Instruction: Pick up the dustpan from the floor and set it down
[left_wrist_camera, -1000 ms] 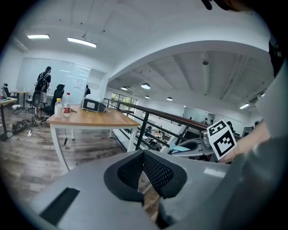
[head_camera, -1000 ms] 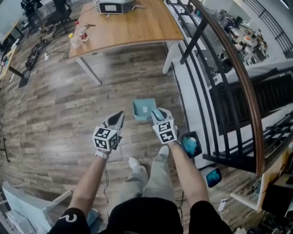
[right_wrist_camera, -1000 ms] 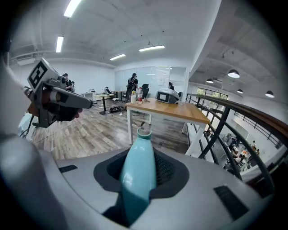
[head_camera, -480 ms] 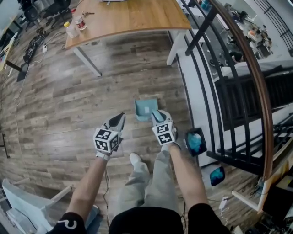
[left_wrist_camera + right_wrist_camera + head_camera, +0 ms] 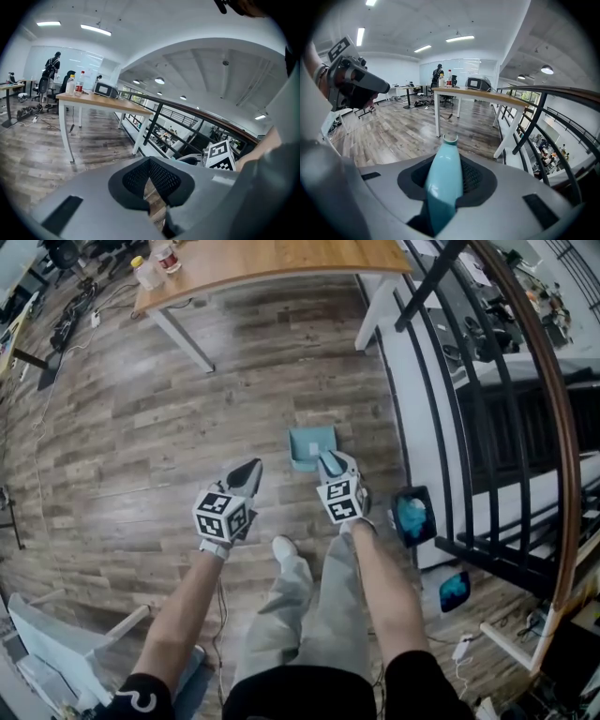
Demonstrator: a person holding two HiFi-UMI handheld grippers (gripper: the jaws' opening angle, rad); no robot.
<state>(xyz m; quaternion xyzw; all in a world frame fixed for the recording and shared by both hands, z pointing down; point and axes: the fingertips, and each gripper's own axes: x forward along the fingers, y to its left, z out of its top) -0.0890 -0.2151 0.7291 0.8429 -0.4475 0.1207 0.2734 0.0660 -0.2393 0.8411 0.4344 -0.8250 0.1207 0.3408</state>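
Wood-plank floor (image 5: 141, 446) runs beside a black railing (image 5: 441, 381). Right tongs (image 5: 330, 465) are clamped on the teal handle (image 5: 444, 183) of the dustpan (image 5: 312, 446) — its pan lies ahead of them, over the planks; whether it touches I cannot tell. Left tongs (image 5: 248, 472) — pressed together, empty.

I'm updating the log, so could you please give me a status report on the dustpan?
Left gripper fingers together, empty. Right gripper shut on dustpan handle. Pan low over wood floor, contact unclear. Black railing close on right.
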